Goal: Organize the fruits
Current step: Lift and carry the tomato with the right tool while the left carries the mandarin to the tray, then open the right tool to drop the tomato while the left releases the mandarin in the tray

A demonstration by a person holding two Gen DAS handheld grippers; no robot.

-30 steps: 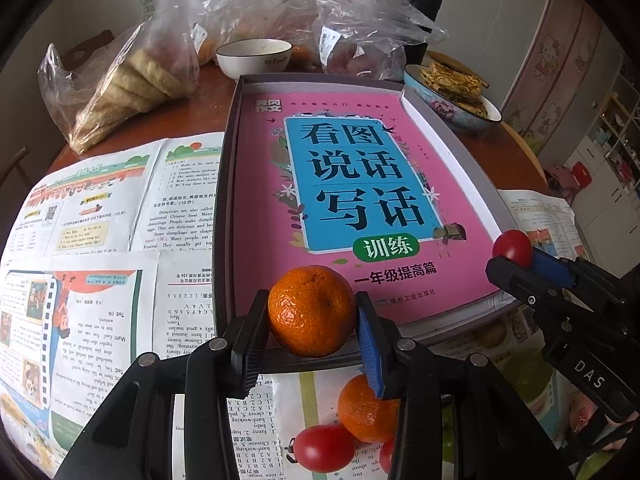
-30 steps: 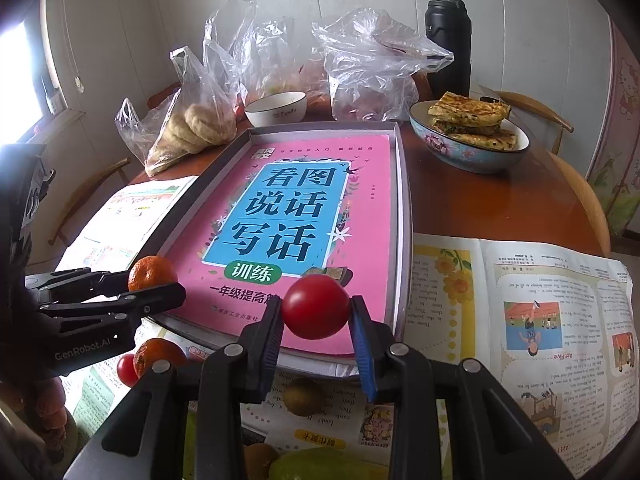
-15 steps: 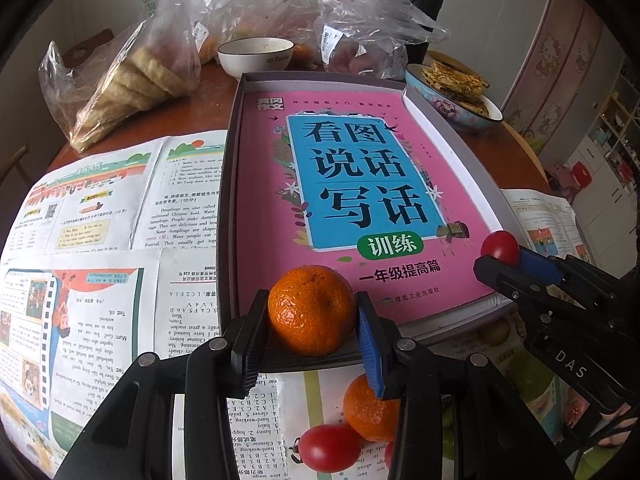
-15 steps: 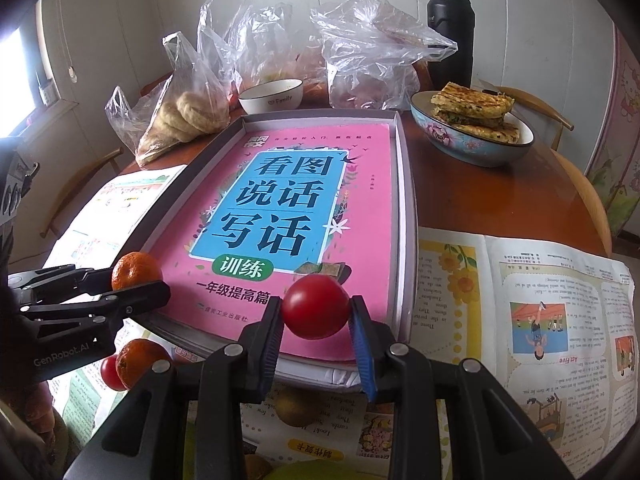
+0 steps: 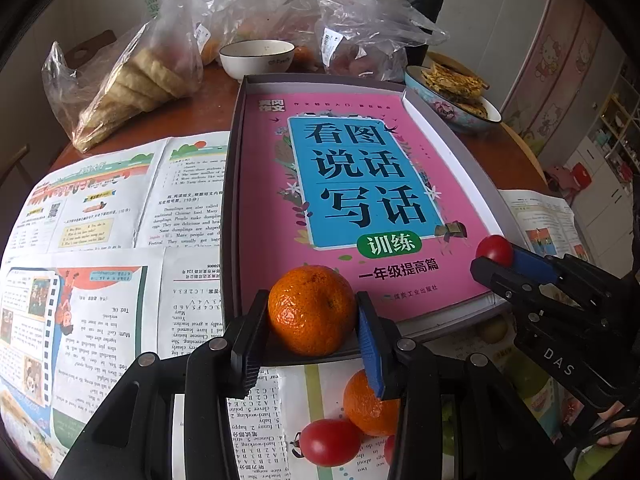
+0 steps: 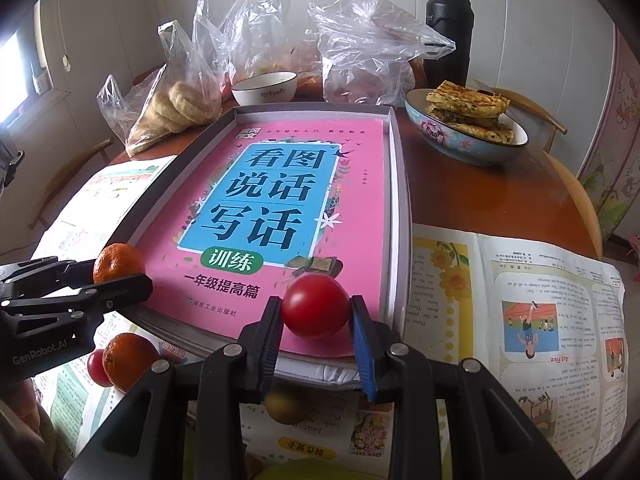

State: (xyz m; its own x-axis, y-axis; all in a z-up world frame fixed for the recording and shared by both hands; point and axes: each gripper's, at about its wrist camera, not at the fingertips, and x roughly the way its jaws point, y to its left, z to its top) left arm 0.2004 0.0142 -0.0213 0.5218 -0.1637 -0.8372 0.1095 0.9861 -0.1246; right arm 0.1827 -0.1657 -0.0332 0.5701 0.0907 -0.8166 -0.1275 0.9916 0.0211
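Note:
My left gripper (image 5: 312, 320) is shut on an orange mandarin (image 5: 312, 310), held over the near left edge of a grey box tray (image 5: 230, 200) that holds a pink book (image 5: 360, 184). My right gripper (image 6: 316, 316) is shut on a red tomato (image 6: 316, 306) over the tray's near right part (image 6: 394, 184). In the left wrist view the tomato (image 5: 494, 250) shows at the right; in the right wrist view the mandarin (image 6: 116, 262) shows at the left. Below lie another mandarin (image 5: 368, 404), a tomato (image 5: 330, 442) and a small brownish fruit (image 6: 284, 406) on printed pages.
Open printed pages (image 5: 100, 240) cover the round wooden table (image 6: 480, 200). Behind the tray stand a white bowl (image 6: 264, 88), plastic bags of bread (image 6: 180, 104), a bowl of flatbreads (image 6: 466, 124) and a black flask (image 6: 448, 28). A wooden chair (image 6: 552, 120) is at the right.
Both grippers have moved forward and slightly lower over the tray's near edge, each still holding its fruit.

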